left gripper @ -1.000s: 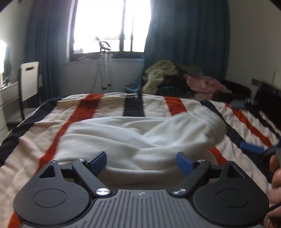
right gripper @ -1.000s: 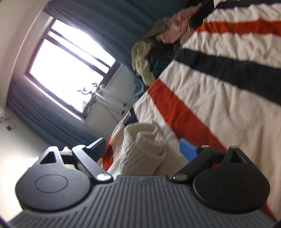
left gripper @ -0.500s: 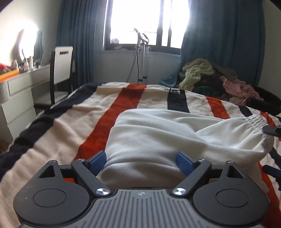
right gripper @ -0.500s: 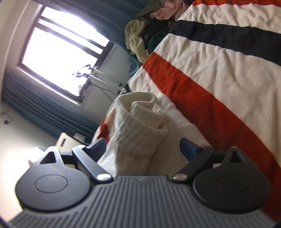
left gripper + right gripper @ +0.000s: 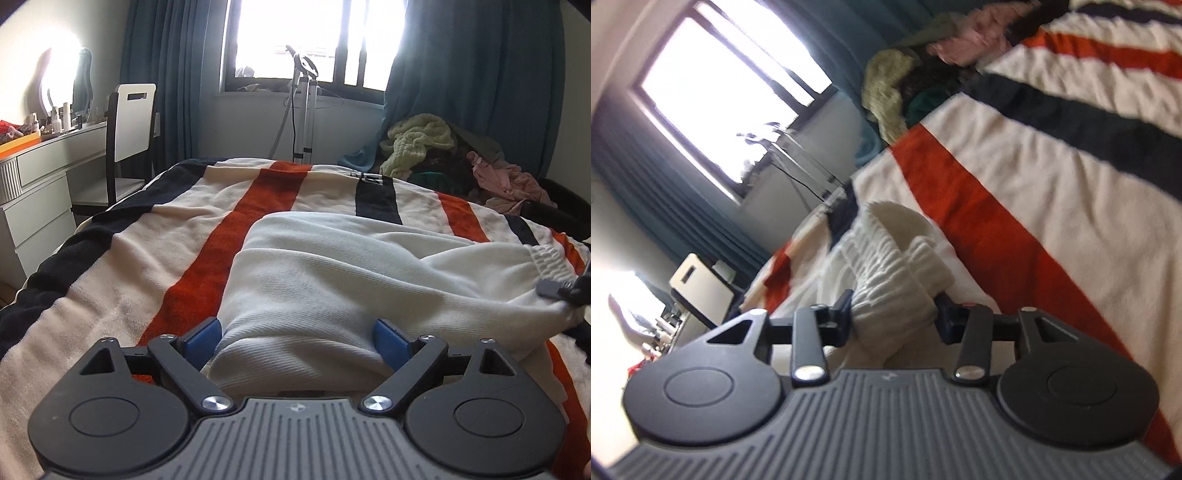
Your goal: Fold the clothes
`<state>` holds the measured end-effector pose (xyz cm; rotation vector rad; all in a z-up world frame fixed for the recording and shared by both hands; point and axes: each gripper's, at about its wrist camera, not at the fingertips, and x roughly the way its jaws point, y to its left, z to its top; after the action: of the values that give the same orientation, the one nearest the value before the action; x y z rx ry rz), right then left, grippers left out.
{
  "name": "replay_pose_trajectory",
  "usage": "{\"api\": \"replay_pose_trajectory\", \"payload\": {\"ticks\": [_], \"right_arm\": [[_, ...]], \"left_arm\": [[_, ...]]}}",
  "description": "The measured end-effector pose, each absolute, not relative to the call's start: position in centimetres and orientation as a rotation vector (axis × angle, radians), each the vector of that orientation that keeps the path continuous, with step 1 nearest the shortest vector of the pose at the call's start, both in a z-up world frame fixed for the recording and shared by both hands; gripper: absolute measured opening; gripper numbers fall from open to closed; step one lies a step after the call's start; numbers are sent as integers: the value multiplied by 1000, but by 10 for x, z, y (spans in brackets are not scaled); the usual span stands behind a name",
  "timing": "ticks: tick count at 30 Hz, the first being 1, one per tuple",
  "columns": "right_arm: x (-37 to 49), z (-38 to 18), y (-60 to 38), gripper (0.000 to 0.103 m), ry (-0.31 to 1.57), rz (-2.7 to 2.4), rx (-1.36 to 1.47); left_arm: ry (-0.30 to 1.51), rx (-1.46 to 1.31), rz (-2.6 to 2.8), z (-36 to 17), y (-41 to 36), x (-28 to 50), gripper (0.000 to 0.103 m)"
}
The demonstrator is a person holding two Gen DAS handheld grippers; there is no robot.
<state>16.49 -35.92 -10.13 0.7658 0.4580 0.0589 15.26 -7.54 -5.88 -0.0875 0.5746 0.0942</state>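
A white ribbed garment [image 5: 332, 273] lies folded on the striped bed [image 5: 122, 266]. My left gripper [image 5: 297, 338] is open, its blue fingers on either side of the garment's near edge. My right gripper [image 5: 894, 317] has its jaws closed in on the garment's elastic ribbed band [image 5: 890, 273]. The right gripper also shows at the right edge of the left wrist view [image 5: 565, 295], pinching the band end.
A pile of clothes [image 5: 443, 155] sits at the bed's far right. A white chair [image 5: 129, 122] and a dresser [image 5: 40, 173] stand left of the bed. A metal stand [image 5: 304, 110] is under the window.
My right gripper has closed on the ribbed band, having been open around it before. The left gripper has swung left and moved in so the garment's edge sits between its fingers.
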Motion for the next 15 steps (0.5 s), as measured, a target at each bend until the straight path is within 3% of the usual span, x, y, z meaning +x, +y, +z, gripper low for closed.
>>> {"api": "replay_pose_trajectory", "payload": {"ticks": [5, 12, 15], "right_arm": [[147, -82, -367, 44, 312, 74, 756], [158, -129, -393, 44, 582, -146, 836], [157, -131, -394, 46, 583, -151, 846]], "left_arm": [[579, -122, 55, -54, -76, 147, 94], [621, -71, 21, -61, -90, 145, 94], [624, -58, 19, -62, -92, 145, 94]]}}
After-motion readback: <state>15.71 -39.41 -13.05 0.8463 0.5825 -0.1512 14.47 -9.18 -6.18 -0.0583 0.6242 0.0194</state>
